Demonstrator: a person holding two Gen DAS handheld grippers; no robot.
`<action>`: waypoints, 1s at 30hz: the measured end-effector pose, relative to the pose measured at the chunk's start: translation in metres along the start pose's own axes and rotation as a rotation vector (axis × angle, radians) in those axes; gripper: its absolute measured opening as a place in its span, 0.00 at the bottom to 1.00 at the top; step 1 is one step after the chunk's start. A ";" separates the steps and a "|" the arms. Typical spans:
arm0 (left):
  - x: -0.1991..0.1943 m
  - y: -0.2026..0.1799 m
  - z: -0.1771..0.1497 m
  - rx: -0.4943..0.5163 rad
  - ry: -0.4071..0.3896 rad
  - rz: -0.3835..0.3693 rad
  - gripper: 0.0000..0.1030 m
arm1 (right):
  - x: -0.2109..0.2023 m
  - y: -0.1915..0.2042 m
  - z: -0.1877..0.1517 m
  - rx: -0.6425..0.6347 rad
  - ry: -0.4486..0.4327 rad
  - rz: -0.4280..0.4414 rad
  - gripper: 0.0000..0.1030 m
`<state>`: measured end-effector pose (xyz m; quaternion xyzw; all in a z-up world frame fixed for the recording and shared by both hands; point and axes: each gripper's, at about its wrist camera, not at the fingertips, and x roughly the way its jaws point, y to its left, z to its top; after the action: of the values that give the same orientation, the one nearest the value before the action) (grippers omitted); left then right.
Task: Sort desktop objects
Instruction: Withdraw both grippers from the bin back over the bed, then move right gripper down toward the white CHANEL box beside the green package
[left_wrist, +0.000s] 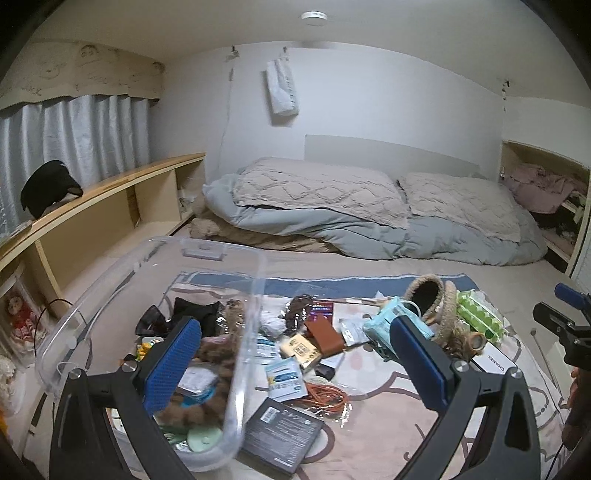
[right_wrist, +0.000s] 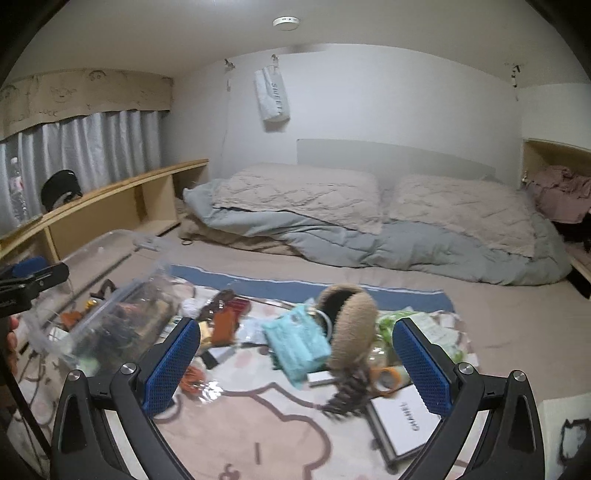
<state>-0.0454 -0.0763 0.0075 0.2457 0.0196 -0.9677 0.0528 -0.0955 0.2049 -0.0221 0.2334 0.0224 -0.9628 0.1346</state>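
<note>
1. The clear plastic bin (left_wrist: 255, 295) at the near left blurs what lies behind its wall: a brown furry thing (left_wrist: 207, 402), some packets and dark items inside cannot be told apart.
2. In the right wrist view the tan earmuffs (right_wrist: 351, 325) and the hair clip (right_wrist: 347, 391) under them are smeared, so their edges are unclear.
3. The white box (right_wrist: 410, 424) is cut off by the right gripper's finger; only part of its lettering shows.
4. The left gripper (left_wrist: 295, 365) is spread wide, nothing between its two blue pads, over the bin's right wall.
5. The right gripper (right_wrist: 295, 365) is also spread and empty, above the blanket (right_wrist: 229, 428).
6. Loose on the blanket, right of the bin: one orange cable (left_wrist: 325, 397), one dark box (left_wrist: 284, 432), one teal pack (right_wrist: 295, 341), one green pack (left_wrist: 480, 314), one brown wallet (left_wrist: 325, 334).
7. Two pillows (left_wrist: 321, 192) lie far off on one grey quilt (left_wrist: 332, 229).
</note>
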 end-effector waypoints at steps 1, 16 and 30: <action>0.000 -0.002 0.000 0.002 0.002 -0.006 1.00 | 0.000 -0.004 -0.002 0.006 0.003 -0.006 1.00; -0.001 -0.053 -0.001 0.071 -0.012 -0.116 1.00 | -0.011 -0.051 -0.019 0.043 0.013 -0.075 1.00; 0.039 -0.069 -0.023 0.085 0.012 -0.149 1.00 | 0.012 -0.084 -0.033 0.075 0.066 -0.144 1.00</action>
<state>-0.0762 -0.0099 -0.0303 0.2512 -0.0031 -0.9675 -0.0299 -0.1142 0.2864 -0.0585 0.2674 0.0075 -0.9620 0.0553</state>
